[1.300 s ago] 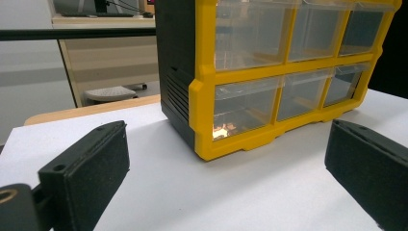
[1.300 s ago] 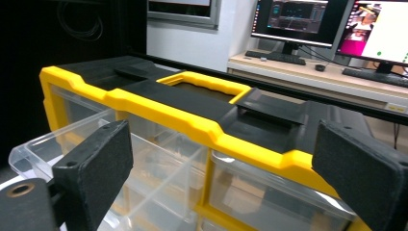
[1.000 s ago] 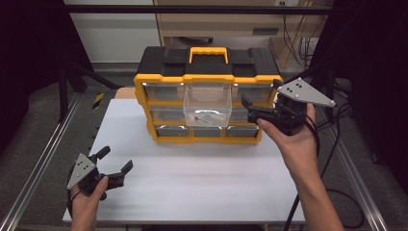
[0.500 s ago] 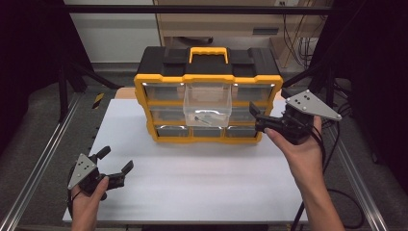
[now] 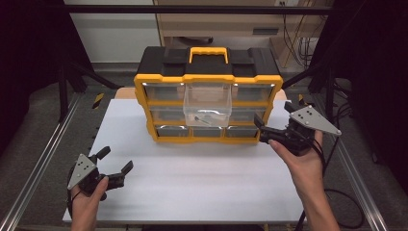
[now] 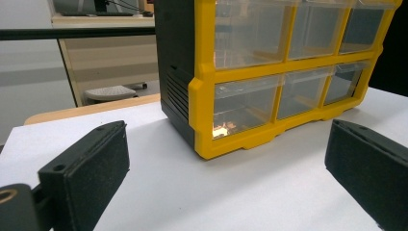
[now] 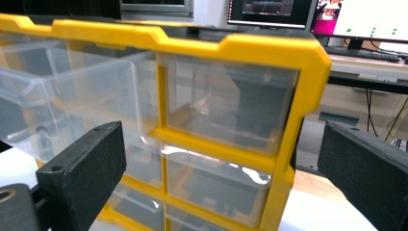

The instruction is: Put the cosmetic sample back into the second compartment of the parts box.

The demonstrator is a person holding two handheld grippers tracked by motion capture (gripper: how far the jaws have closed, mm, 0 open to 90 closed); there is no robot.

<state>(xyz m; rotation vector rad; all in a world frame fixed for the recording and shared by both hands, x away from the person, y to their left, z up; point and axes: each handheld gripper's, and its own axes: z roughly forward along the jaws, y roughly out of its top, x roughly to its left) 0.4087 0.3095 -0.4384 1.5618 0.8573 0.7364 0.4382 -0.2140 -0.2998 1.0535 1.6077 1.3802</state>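
Moved since earlier: right gripper (image 5: 275, 126) has drawn back from the organizer's right side, lower and farther right in the high view; left gripper (image 5: 113, 165) lies where it did, and the drawer is just as far out.
High view, organizer: yellow-and-black drawer organizer (image 5: 208, 67) stands at the upper centre of the frame on the white desk (image 5: 202, 192).
High view, drawer: clear middle drawer (image 5: 208, 102) of the top row is pulled out toward the person; a small dark item lies inside, too small to tell.
High view, grippers: right gripper sits at centre right, just beside the organizer's lower right corner, jaws wide and empty; left gripper rests at lower left, well apart from the organizer, jaws wide too.
Left gripper view: both black jaws spread wide with nothing between; organizer's corner (image 6: 269, 72) fills the upper middle.
Right gripper view: jaws wide, empty; pulled-out drawer (image 7: 72, 101) shows at left, closed drawers at centre.
Progress: drawer looks opened and released; what seems left is taking from or adding to it, then pushing it shut.
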